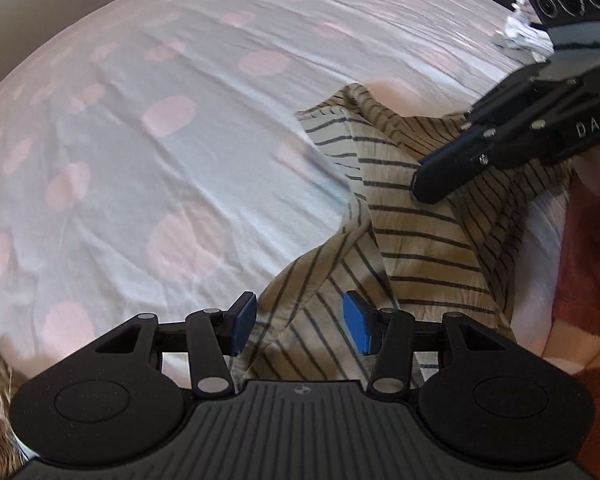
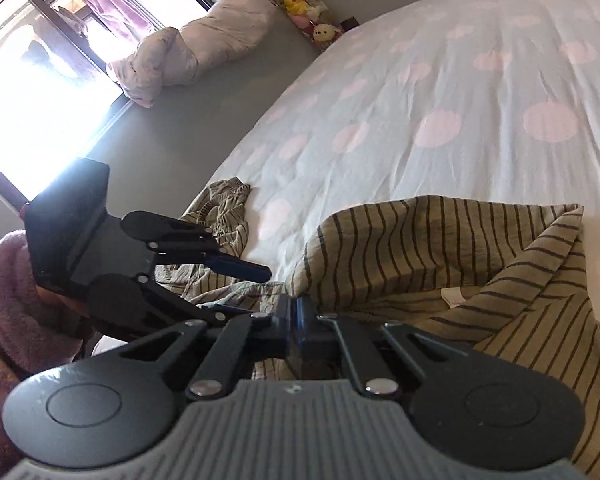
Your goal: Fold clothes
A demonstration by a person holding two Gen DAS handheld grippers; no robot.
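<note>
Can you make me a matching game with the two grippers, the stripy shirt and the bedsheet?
Things:
1. left gripper
2. right gripper
3. stripy shirt
4. bedsheet

Descriptions:
A. white with pink spots
B. closed
C. open, blue pads apart
D. tan with dark lines

Pairs: 1-C, 2-B, 3-D, 4-A

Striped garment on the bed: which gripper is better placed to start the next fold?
Probably the right gripper: its jaws look shut at the striped garment, though a pinch isn't clear. The left gripper is open, cloth between its pads unclamped.
</note>
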